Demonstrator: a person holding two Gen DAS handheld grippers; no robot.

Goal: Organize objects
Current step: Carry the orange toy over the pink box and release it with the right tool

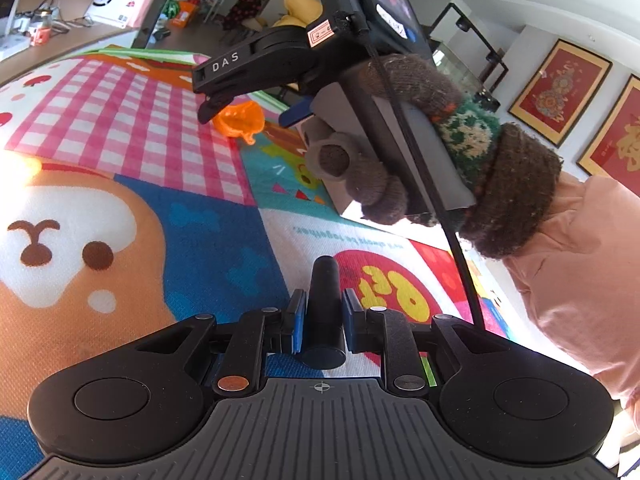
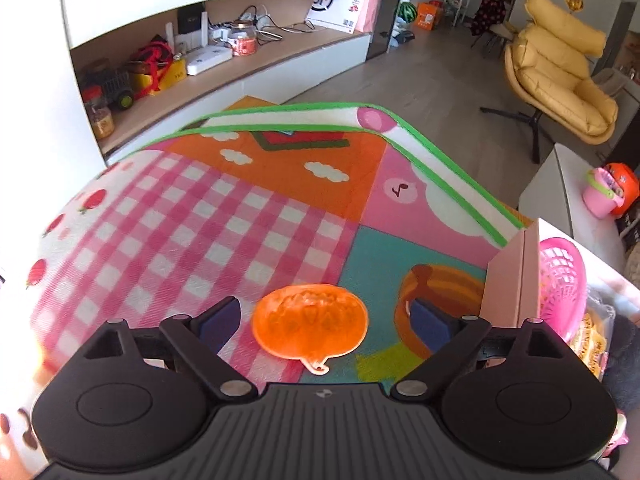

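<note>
We are holding a dark cylinder (image 1: 324,312) in our left tongs (image 1: 323,320), the blue pads (image 1: 298,320) clenching it on both sides so that it is sticking out ahead toward twelve o'clock over the colourful play mat (image 1: 200,216). The other task piece, an orange pumpkin-shaped toy (image 2: 310,320), is lying flat on the mat, its small stem loop pointing toward six o'clock. Our right tongs (image 2: 326,316) are hanging released and wide apart around it, one pad (image 2: 218,318) at about nine o'clock of the toy and the other at three o'clock, neither one touching it as far as we are seeing. In the left wrist view the same toy is showing at about eleven o'clock, just beyond the tip of the right tongs, with our gloved right hand (image 1: 384,148) wrapping the handle. A pink box (image 2: 510,276) is standing just past the right pad at two o'clock, with a pink basket (image 2: 560,284) behind it. The mat is stretching open toward ten and twelve o'clock up to its green edge (image 2: 452,176), with wooden floor (image 2: 440,72) beyond.
</note>
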